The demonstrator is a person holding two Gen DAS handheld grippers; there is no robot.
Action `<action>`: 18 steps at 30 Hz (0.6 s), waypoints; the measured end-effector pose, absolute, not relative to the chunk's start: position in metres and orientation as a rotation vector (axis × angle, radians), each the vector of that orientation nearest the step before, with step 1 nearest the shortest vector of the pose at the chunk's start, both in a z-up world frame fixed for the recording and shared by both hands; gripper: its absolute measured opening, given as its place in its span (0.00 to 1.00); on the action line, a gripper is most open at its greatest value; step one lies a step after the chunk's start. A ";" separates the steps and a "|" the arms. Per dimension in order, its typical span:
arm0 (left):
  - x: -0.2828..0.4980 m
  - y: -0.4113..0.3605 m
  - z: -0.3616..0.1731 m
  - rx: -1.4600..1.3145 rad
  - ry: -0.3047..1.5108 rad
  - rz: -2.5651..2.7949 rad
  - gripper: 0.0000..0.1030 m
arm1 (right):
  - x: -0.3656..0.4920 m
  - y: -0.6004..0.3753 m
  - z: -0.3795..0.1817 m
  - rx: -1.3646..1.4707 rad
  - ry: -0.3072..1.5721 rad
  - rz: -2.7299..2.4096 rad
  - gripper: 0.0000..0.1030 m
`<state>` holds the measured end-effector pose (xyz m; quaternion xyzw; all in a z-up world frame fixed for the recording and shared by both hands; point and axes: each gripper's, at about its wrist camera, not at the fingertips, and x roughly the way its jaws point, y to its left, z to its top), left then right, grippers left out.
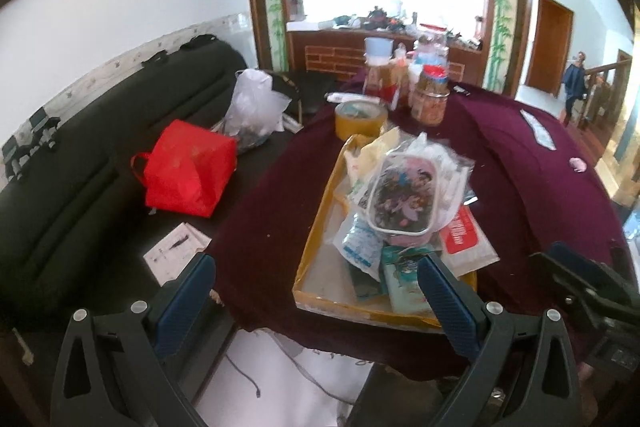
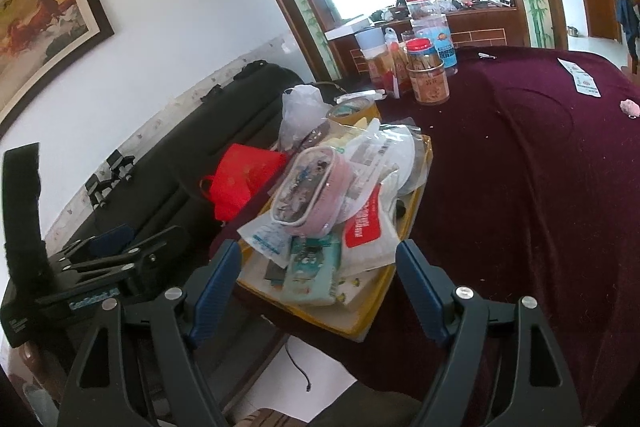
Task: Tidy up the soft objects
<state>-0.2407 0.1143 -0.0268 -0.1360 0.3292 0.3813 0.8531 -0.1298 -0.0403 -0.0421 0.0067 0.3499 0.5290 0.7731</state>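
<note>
A shallow yellow cardboard tray (image 1: 316,243) (image 2: 376,291) lies on a maroon tablecloth at the table's near edge. It holds a heap of soft packets. On top is a clear pink-edged pouch with cartoon print (image 1: 400,195) (image 2: 308,187). Around it lie a red-and-white packet (image 1: 464,235) (image 2: 368,223), a blue-print plastic bag (image 1: 360,247) and a teal tissue pack (image 2: 312,267). My left gripper (image 1: 316,279) is open and empty, just short of the tray's near edge. My right gripper (image 2: 316,263) is open and empty, its fingers either side of the tray's near end.
A tape roll (image 1: 360,119), jars and bottles (image 2: 428,71) stand at the table's far side. A small pink object (image 2: 630,108) and a paper slip (image 2: 580,77) lie on the cloth at right. A dark sofa (image 1: 80,163) at left holds a red bag (image 1: 188,171) and a plastic bag.
</note>
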 end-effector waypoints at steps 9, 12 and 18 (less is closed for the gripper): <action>-0.242 0.114 -0.030 -0.301 0.710 0.780 0.99 | -0.141 -0.041 -0.040 0.003 0.739 1.123 0.81; -0.241 0.115 -0.032 -0.308 0.721 0.775 0.99 | -0.141 -0.040 -0.042 0.008 0.754 1.123 0.81; -0.240 0.115 -0.038 -0.305 0.735 0.769 0.99 | -0.142 -0.038 -0.044 0.000 0.760 1.137 0.81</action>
